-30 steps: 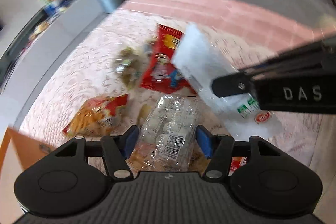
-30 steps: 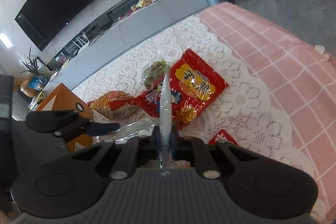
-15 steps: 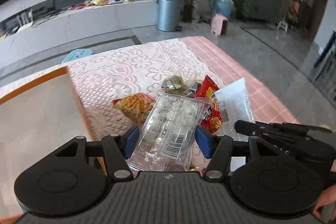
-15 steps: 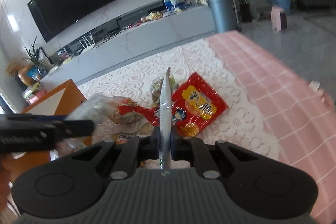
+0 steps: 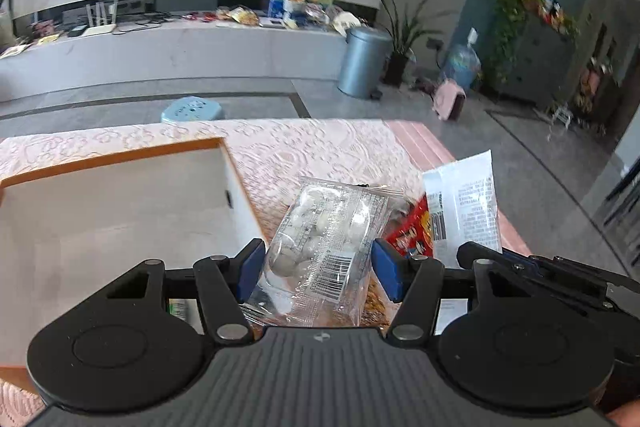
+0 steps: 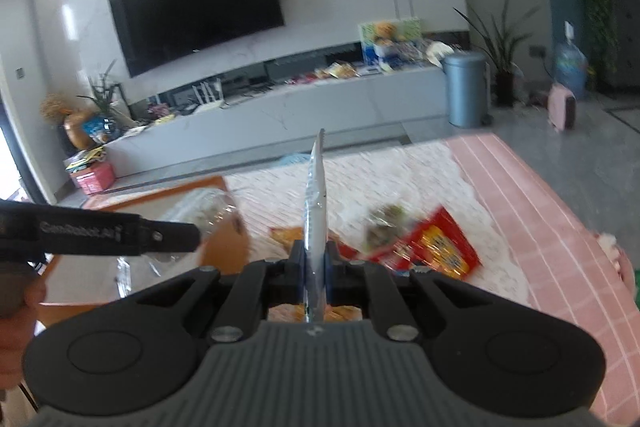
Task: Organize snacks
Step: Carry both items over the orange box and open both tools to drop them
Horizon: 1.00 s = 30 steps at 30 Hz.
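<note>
My left gripper [image 5: 317, 269] is shut on a clear packet of white round sweets [image 5: 326, 247], held in the air beside the open orange-rimmed box [image 5: 120, 155]. My right gripper [image 6: 315, 269] is shut on a flat white snack packet [image 6: 315, 203], seen edge-on; that packet also shows in the left wrist view [image 5: 464, 203]. A red snack bag [image 6: 436, 247], an orange-yellow bag [image 6: 286, 235] and a dark-filled clear bag [image 6: 386, 221] lie on the lace cloth. The left gripper also shows in the right wrist view [image 6: 176, 237].
The table carries a white lace cloth [image 5: 312, 143] over a pink checked cloth [image 6: 532, 203]. The box's white inside [image 5: 100, 219] sits at the left. Beyond the far edge are a blue stool [image 5: 192, 110], a TV bench and a grey bin [image 5: 362, 61].
Both grippers have lifted and tilted up with their packets. The left gripper has swung left toward the box, whose open inside now fills the left of its view.
</note>
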Each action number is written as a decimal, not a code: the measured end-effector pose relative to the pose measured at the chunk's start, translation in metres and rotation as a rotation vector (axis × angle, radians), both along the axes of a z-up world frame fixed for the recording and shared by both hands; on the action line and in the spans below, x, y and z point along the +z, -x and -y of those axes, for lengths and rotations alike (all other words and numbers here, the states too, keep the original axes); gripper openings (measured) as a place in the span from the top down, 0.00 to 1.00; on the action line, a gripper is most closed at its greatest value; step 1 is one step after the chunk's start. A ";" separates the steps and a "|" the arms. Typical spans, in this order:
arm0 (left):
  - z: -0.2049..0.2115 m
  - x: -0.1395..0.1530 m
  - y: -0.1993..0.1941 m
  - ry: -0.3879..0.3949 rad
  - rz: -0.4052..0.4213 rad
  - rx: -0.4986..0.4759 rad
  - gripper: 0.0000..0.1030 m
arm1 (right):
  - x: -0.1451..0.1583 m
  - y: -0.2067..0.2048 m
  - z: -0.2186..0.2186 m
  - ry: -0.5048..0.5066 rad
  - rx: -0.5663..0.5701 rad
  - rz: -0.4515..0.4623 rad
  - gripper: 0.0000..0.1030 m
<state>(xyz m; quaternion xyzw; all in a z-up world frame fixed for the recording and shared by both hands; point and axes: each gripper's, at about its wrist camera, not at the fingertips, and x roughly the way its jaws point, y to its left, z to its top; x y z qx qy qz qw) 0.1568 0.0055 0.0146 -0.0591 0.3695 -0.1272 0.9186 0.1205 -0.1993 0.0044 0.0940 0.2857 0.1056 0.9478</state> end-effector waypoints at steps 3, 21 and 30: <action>-0.019 0.002 -0.001 0.023 0.000 0.045 0.35 | 0.012 -0.001 -0.018 -0.008 0.044 0.024 0.95; -0.113 -0.017 -0.049 0.087 -0.102 0.236 0.35 | 0.022 -0.063 -0.149 0.163 0.241 0.000 0.95; -0.128 -0.065 -0.080 0.108 -0.236 0.278 0.35 | -0.013 -0.110 -0.184 0.321 0.259 -0.078 0.95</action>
